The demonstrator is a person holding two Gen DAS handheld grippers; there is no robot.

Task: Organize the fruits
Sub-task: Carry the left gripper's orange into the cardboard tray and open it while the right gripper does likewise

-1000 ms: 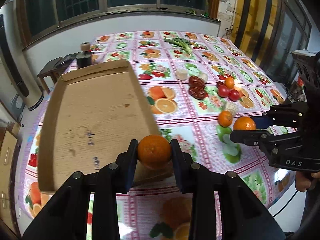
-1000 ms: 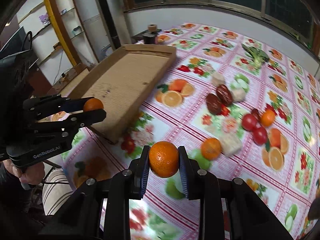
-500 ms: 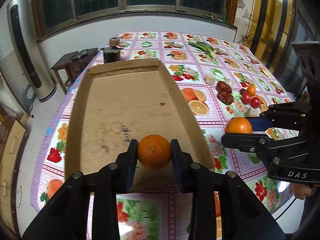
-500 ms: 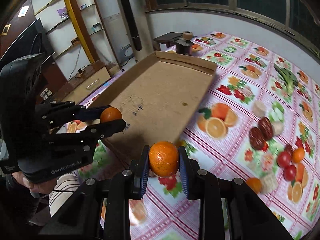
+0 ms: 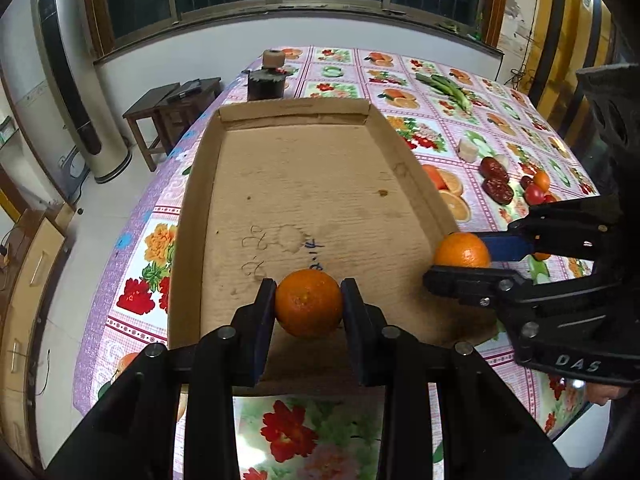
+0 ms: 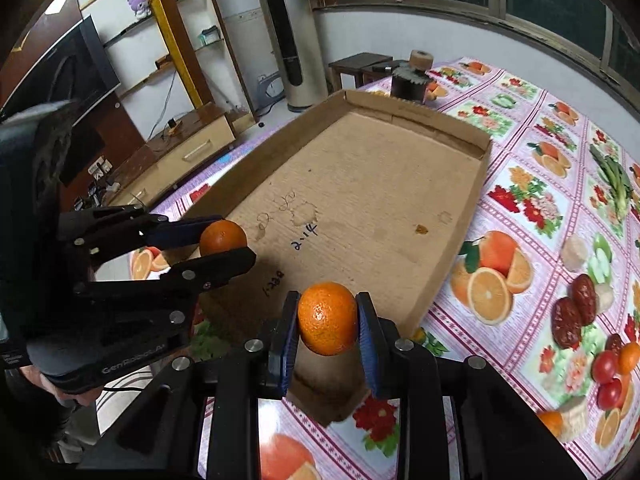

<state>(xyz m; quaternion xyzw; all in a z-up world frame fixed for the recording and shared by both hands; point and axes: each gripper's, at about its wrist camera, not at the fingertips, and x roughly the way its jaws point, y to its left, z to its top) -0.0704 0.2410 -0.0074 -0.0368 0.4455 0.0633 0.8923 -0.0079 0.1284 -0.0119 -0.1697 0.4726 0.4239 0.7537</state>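
Our left gripper [image 5: 308,304] is clamped on an orange [image 5: 308,303], held over the near end of the cardboard tray [image 5: 320,184]. Our right gripper [image 6: 328,320] pinches a second orange [image 6: 328,318] above the tray's near right corner; in the left view it sits at the tray's right wall. The tray floor is bare cardboard with pen marks and a few stains. Nothing lies between either orange and the tray floor; only the low wall stands beside the right one. Beyond the right wall, on the fruit-print tablecloth [image 5: 132,240], we see dark red dates [image 6: 576,308], tomatoes [image 6: 606,368], a small orange [image 6: 630,356] and pale chunks, well apart from the tray. Past the far wall stands a dark jar [image 5: 266,82] with a cork-coloured top, and green vegetables [image 5: 448,88] lie farther right. A second ago the left orange hung at the tray's near right corner, and the right one over the cloth near the loose fruit. Both have since come across to the tray, grips unchanged.
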